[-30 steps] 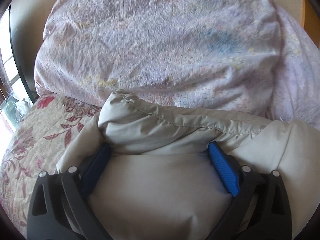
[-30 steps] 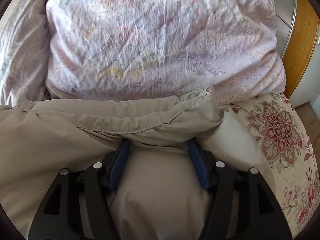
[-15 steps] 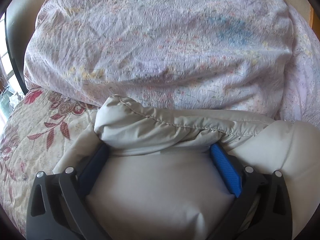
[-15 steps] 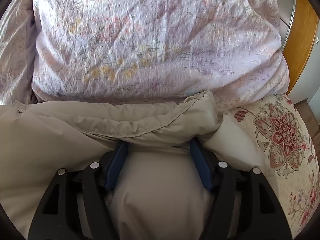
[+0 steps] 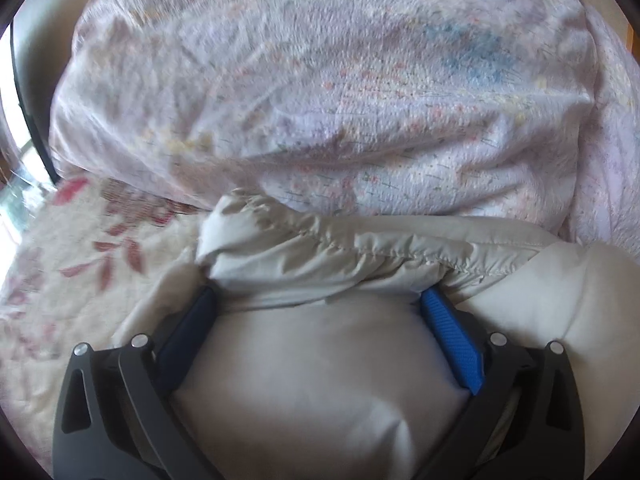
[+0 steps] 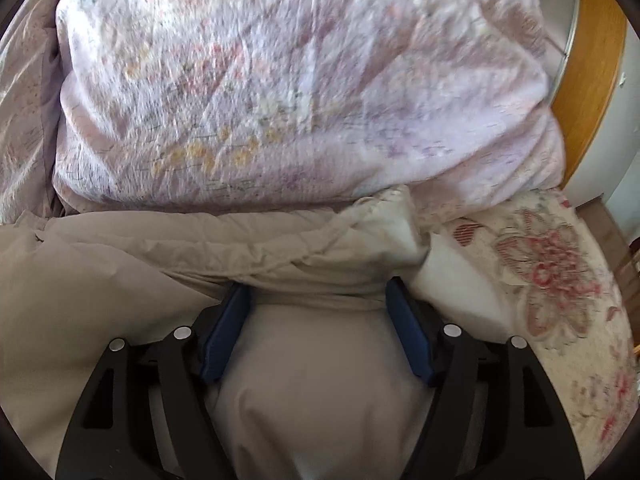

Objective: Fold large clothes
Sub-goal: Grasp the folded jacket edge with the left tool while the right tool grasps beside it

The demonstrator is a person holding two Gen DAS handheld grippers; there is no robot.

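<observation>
Both hand-held grippers, left [image 5: 316,300] clenched and right [image 6: 318,292] opening, bracket the puffy beige jacket [image 5: 320,380], likely laying its fold on the bed [image 6: 560,280].

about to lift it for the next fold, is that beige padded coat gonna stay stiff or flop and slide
Likely floppy: the coat bulges and bunches between the left gripper pads. Its smooth, slightly shiny shell may slip, especially as the right gripper jaws are opening with fabric between them. It looks puffy, so probably light for its bulk.

The right gripper [image 6: 318,300] jaws are opening wider around the beige garment [image 6: 320,252].
</observation>
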